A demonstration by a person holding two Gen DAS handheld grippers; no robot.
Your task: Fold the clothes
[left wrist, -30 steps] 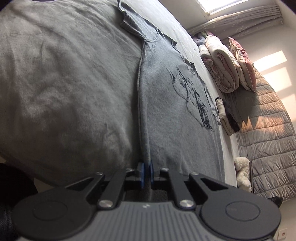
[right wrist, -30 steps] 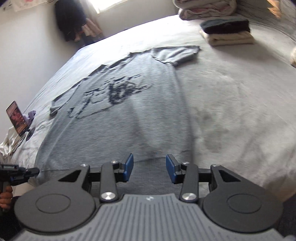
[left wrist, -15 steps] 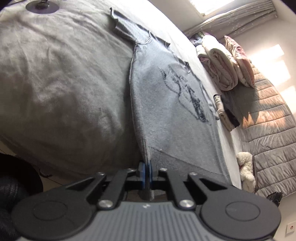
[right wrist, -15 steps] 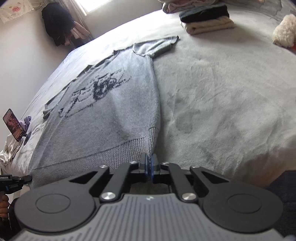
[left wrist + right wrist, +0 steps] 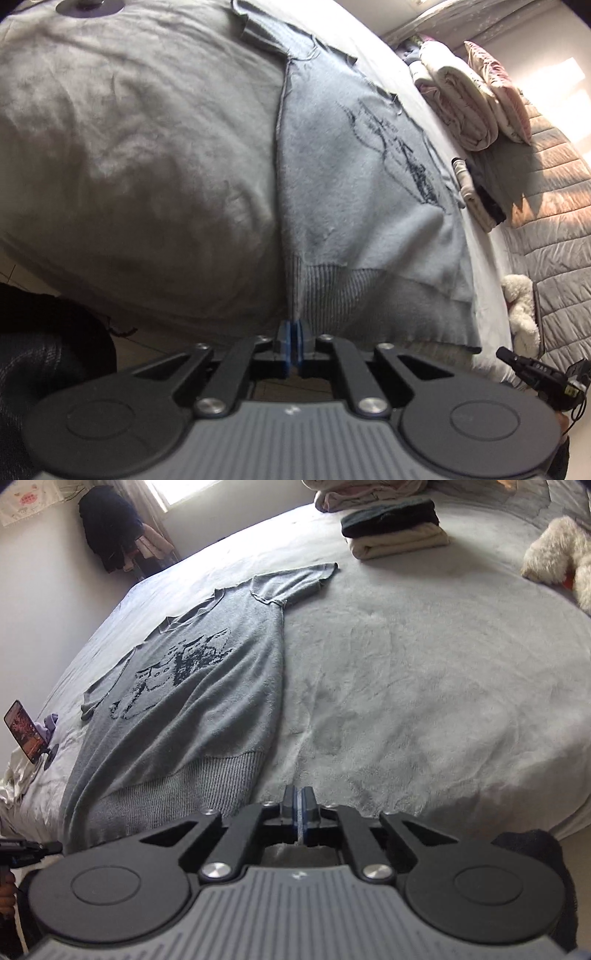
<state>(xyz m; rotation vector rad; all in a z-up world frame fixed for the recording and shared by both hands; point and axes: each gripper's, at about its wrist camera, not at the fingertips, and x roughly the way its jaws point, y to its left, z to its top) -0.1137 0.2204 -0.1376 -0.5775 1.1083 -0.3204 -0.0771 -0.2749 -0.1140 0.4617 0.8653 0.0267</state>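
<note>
Plush toy [image 5: 557, 554] cut off by right edge.

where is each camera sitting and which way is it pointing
Left wrist: on the left claw, angled down along the grey sweater toward the folded quilts; shut on the hem.
Right wrist: on the right claw, facing the window; jaws opening, hem between them.
Shared: sweater, folded clothes stack, plush toy.
</note>
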